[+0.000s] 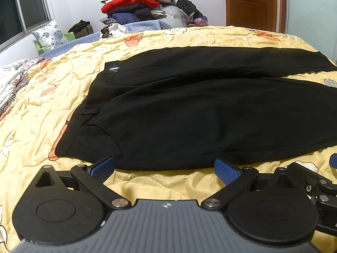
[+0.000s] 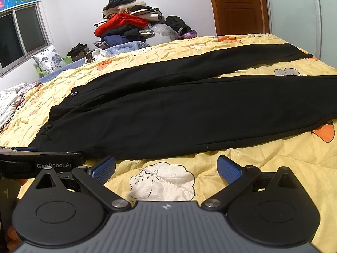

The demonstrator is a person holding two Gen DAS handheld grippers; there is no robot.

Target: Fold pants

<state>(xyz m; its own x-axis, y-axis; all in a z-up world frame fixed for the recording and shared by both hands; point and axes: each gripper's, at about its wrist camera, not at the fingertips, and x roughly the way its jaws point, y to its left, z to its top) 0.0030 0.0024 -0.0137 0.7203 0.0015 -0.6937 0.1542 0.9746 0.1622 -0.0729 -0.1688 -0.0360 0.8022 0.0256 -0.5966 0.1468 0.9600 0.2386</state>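
Item: black pants [image 1: 189,105], laid flat and unfolded on a bed covered by a yellow quilt [image 1: 52,97] printed with orange and white cartoon figures. Waistband toward the left, with a small metal clip [image 1: 113,69] near its far corner; both legs run rightward, parted by a narrow wedge of quilt. Left tongs [image 1: 164,171]: spread wide, grasping nothing, blue fingertips [image 1: 103,168] at the near hem of the pants by the waist end, the left one just at the cloth's edge. Right tongs [image 2: 165,170]: likewise spread and empty, poised over a white sheep print [image 2: 162,179] on the quilt, just short of the near leg's edge. Background: heaped clothing pile [image 1: 137,4] with a red garment beyond the bed, floral pillow [image 1: 50,33] below a window [image 1: 21,12], wooden door [image 1: 252,4] at far right.
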